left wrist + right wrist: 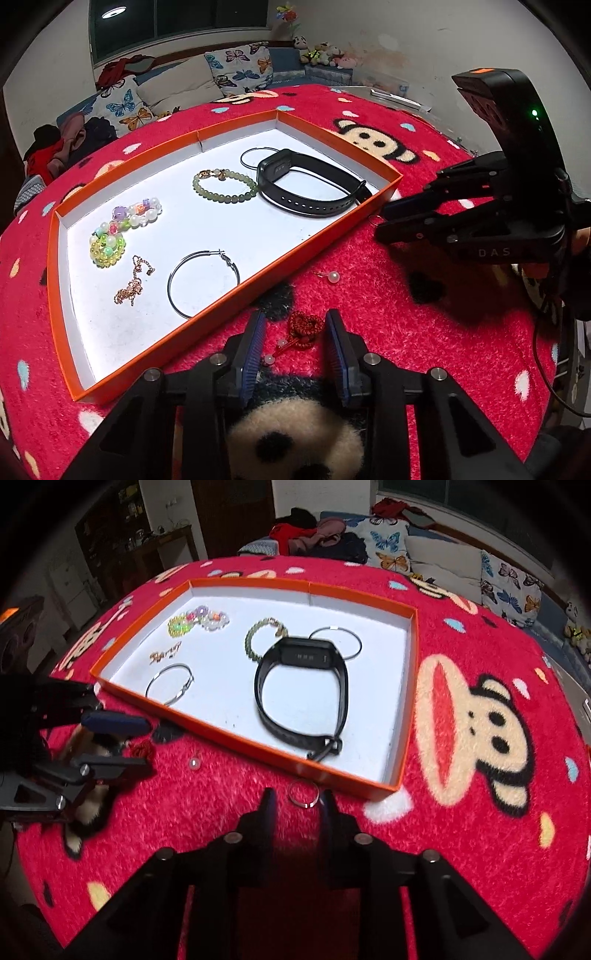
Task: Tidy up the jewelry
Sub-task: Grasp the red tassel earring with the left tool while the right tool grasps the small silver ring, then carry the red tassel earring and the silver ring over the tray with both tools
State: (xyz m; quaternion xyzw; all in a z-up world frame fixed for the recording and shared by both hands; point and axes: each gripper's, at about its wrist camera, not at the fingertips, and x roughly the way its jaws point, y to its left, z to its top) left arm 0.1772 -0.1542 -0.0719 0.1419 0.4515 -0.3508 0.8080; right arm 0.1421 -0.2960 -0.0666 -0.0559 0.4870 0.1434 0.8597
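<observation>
Red knotted cord charm (303,326) and silver ring (303,794) on red rug, outside tray.

Left gripper (295,336) straddles red knot (303,325), seemingly untouched.

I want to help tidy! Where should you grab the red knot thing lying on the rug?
Grab the red knot across its round braided body, coming from above. It lies flat on the fuzzy rug between the left gripper's open fingers, and that bunched part looks thickest; its thin beaded tail would probably slip.
</observation>
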